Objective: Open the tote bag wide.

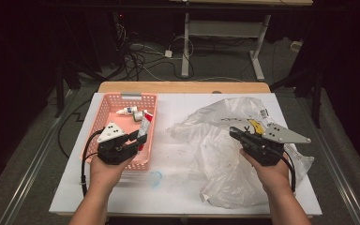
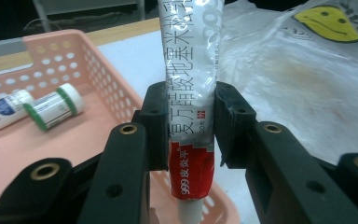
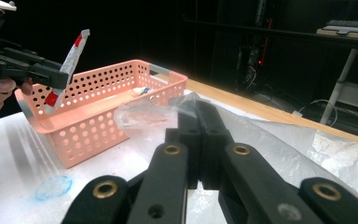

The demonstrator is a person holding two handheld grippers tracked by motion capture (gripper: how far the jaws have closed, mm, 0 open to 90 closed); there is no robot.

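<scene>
We see a person at a white table (image 1: 178, 187), holding a two-jaw gripper in each hand. The left gripper (image 1: 138, 139) has its jaws clamped on a red and white ointment tube (image 2: 193, 107), gripping it around its lower half; the tube stands upright between the jaws, held over the right wall of a pink perforated basket (image 1: 104, 112) at the table's left side. Inside the basket lie a small white bottle with a blue label (image 2: 2, 109) and a green-capped bottle (image 2: 55, 106), side by side near its far end. To the right, the right gripper (image 1: 236, 133) has its jaws pressed together on a fold of a crumpled clear plastic bag (image 1: 215, 145), which spreads over the table's right half. A yellow smiley face (image 2: 328, 22) is printed on the bag. A faint blue smudge (image 1: 155, 178) marks the table just in front of the basket.
</scene>
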